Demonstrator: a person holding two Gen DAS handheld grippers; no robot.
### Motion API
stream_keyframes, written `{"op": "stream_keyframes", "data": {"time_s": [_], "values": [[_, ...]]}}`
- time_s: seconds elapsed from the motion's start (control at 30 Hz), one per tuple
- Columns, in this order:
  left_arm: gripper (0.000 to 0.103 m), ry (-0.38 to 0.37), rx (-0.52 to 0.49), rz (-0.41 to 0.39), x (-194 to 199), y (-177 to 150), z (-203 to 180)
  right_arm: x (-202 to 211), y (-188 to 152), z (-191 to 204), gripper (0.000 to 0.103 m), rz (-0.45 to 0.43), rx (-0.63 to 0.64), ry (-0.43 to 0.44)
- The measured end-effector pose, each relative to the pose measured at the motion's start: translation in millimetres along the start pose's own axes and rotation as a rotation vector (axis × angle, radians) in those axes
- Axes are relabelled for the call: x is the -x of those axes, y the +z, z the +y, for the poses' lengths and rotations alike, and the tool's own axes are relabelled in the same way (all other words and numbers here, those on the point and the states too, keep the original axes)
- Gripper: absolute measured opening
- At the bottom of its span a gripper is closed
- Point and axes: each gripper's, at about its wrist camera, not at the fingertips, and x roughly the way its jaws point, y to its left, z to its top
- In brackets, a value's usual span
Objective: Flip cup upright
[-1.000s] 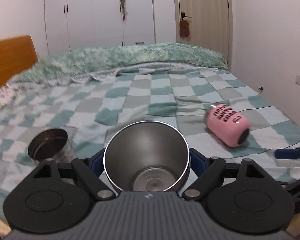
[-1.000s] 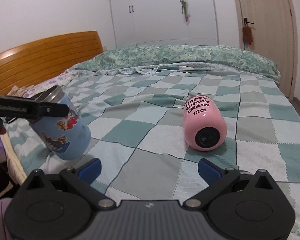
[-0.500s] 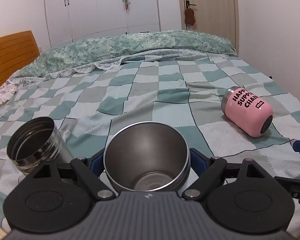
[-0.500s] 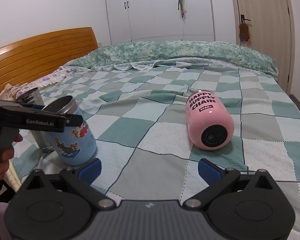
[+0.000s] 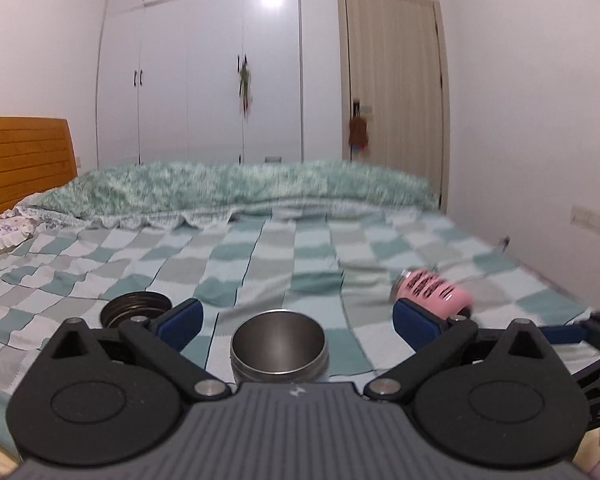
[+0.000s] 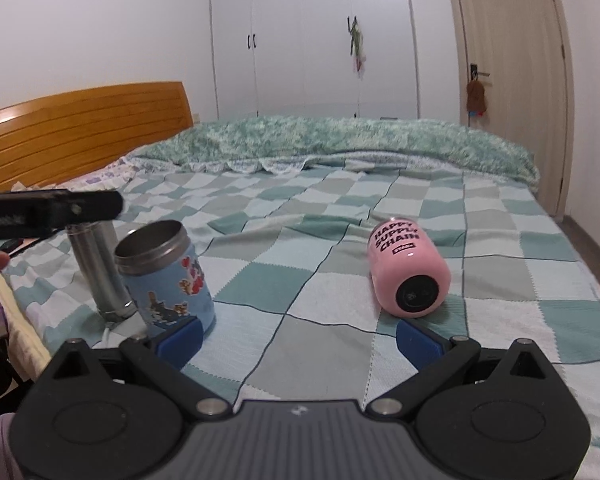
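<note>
A blue cartoon-printed cup (image 6: pixel 168 276) stands upright on the checked bedspread, its steel mouth up. In the left wrist view its rim (image 5: pixel 278 346) sits low between my open fingers, free of them. My left gripper (image 5: pixel 296 318) is open and above it. A pink cup (image 6: pixel 410 266) with black lettering lies on its side to the right; it also shows in the left wrist view (image 5: pixel 434 292). My right gripper (image 6: pixel 298 334) is open and empty, short of the pink cup.
A steel flask (image 6: pixel 98 270) stands upright just left of the blue cup, also in the left wrist view (image 5: pixel 136 308). The bed's near edge (image 6: pixel 16 316) runs at the left. A wooden headboard (image 6: pixel 80 132) and a rumpled quilt (image 6: pixel 340 140) lie beyond.
My left gripper has opened and let go of the blue cup, which now stands on the bed, and has lifted away. My right gripper has held about still.
</note>
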Motion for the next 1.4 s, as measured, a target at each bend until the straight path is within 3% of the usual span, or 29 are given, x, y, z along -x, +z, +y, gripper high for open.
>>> {"op": "stream_keyframes", "data": {"time_s": [0.23,0.4,0.57,0.73,1.4], "values": [[0.103,-0.004,0.025,-0.107,49,-35,9,43,-34,6,0.103,-0.095,0.005,-0.091],[0.103,0.000,0.013,-0.092,66,-70,8,65,-67,14,0.103,-0.142,0.035,-0.149],[0.103,0.056,-0.063,-0.106,79,-107,-2,77,-96,20,0.103,-0.171,0.049,-0.188],[0.103,0.067,-0.044,-0.105,81,-129,0,81,-111,25,0.103,-0.193,0.073,-0.223],[0.103,0.077,-0.024,-0.150,87,-144,-1,92,-123,26,0.103,-0.255,0.079,-0.256]]}}
